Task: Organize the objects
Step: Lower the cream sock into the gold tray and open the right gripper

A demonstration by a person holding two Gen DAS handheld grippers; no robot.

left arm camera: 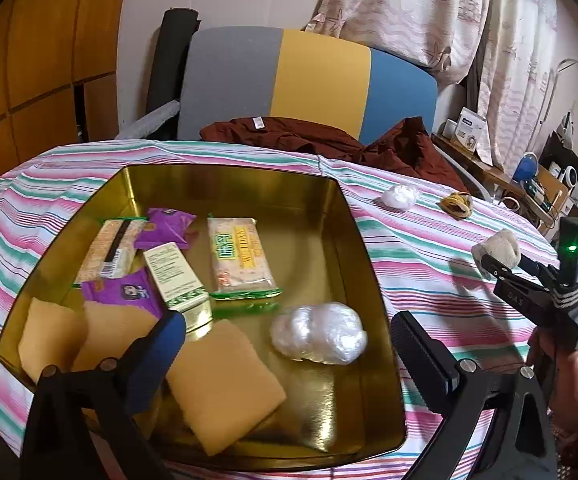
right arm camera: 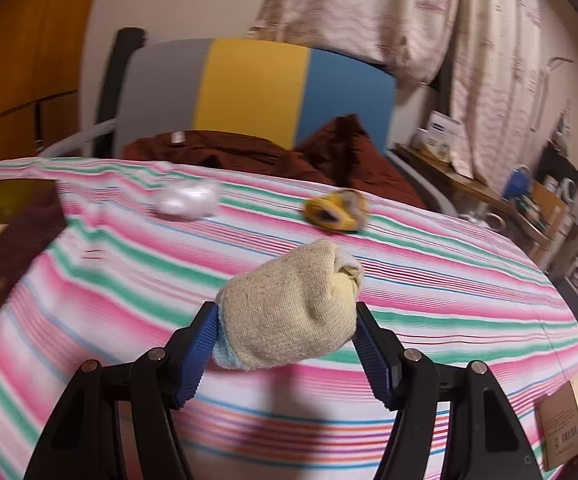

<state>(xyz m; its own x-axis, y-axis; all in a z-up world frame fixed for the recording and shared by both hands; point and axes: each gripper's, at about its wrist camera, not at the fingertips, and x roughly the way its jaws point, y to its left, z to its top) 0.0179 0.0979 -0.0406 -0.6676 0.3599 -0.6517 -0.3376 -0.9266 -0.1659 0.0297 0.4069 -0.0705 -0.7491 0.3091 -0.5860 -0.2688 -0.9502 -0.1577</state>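
My left gripper point(left arm camera: 289, 344) hangs wide and empty over the square gold metal tin point(left arm camera: 353, 216); my right gripper point(right arm camera: 287, 344) clamps the rolled cream knitted sock point(right arm camera: 293, 312) at frame centre, probably bound for that tin.

behind the striped tablecloth point(left arm camera: 429, 248) i can see a grey-yellow-blue chair back point(left arm camera: 309, 80), a dark red garment point(left arm camera: 329, 144) draped there, patterned curtains point(left arm camera: 429, 12), and a cluttered side shelf point(left arm camera: 529, 184).

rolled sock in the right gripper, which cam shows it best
The right wrist view: the rolled sock fills the middle of the frame, clamped between the right gripper's blue pads, knit texture clear. In the left wrist view the sock is only a small beige lump at the right edge.
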